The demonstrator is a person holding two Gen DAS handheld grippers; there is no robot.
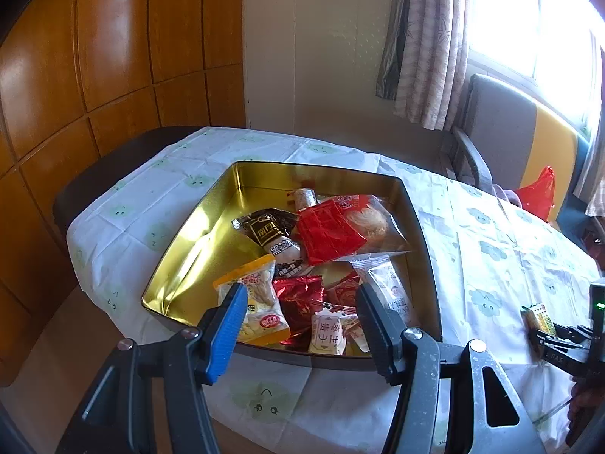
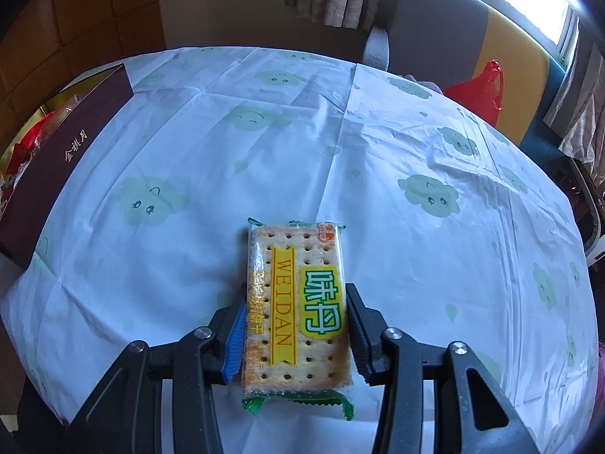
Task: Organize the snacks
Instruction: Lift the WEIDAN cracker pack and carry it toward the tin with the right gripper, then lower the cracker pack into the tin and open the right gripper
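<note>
Between the pads of the right gripper (image 2: 295, 325) sits the cracker packet (image 2: 297, 312), a clear wrapper with green crimped ends and a yellow WEIDAN band; both pads press its long sides, so the grip is closed on it; the packet lies over the white tablecloth (image 2: 211, 143) with pale green cloud faces, to the right of the gold tin (image 1: 181, 242) and apart from it; the tin's dark outer wall with pale lettering shows at the left edge of the right wrist view; inside the tin lie a yellow snack bag (image 1: 251, 302), a red foil wrapper (image 1: 298, 295), a black-and-white packet (image 1: 270, 232) and a red-and-clear bag (image 1: 344, 225), heaped toward its right side, its left part bare gold; the left gripper (image 1: 300, 304) hangs over the tin's near edge, jaws parted and pressing on nothing; beyond the tin's right side a red plastic bag (image 1: 539, 193) rests by a grey and yellow chair (image 1: 503, 128)
</note>
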